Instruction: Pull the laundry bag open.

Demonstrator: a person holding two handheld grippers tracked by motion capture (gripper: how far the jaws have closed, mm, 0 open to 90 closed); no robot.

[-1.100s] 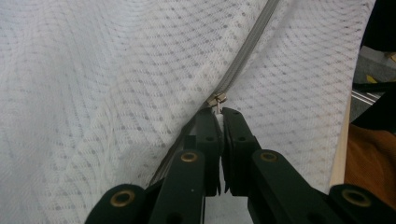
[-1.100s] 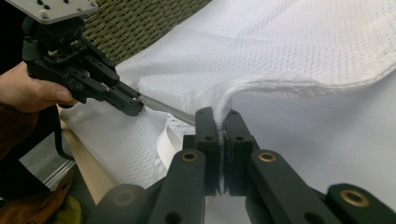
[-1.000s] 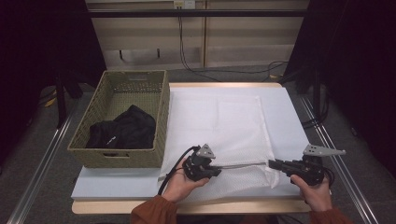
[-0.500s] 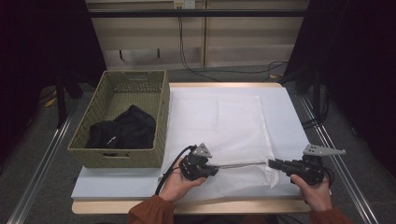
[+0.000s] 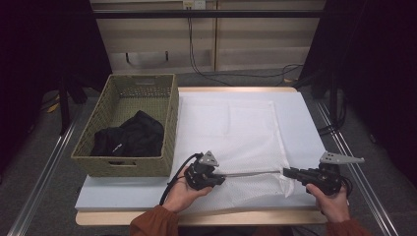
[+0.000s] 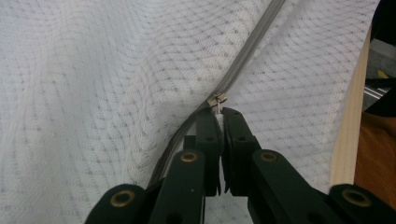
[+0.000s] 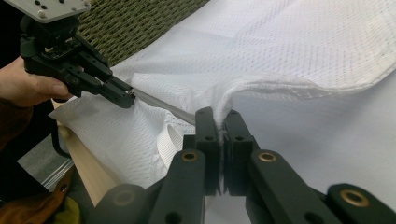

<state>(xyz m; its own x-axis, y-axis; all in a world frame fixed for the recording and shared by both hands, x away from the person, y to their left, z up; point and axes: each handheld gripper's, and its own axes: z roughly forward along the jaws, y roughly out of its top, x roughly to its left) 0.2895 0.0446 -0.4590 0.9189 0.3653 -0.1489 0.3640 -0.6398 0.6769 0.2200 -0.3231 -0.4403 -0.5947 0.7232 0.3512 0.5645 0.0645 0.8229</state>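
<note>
White mesh laundry bag [image 5: 231, 137] lies flat on the table [image 5: 123, 194], its zipper edge along the near side. Wicker basket [image 5: 125, 162] with a dark garment [image 5: 130, 137] sits just left of the bag.

Left gripper [image 6: 218, 114]: jaws pinched together on the zipper pull [image 6: 217, 101], right at the slider. The grey zipper [image 6: 247, 51] runs away from it in the left gripper view; on the high view it stretches as a taut line between the two grippers.

Right gripper [image 7: 219, 122]: jaws clamped on the bag's fabric at the far end of the zipper, near the right corner — it acts as the anchor.

Judgement — step in hand is sliding the zipper along its track. To do it well:
- keep the right gripper fixed so the track stays straight and tensioned;
- draw the pull along the line of the teeth, low and parallel to the table, not upward;
- watch for loose mesh bunching ahead of the slider; if it snags, ease back rather than force;
- the grip on the pull is small, so move slowly to avoid slipping off.
</note>
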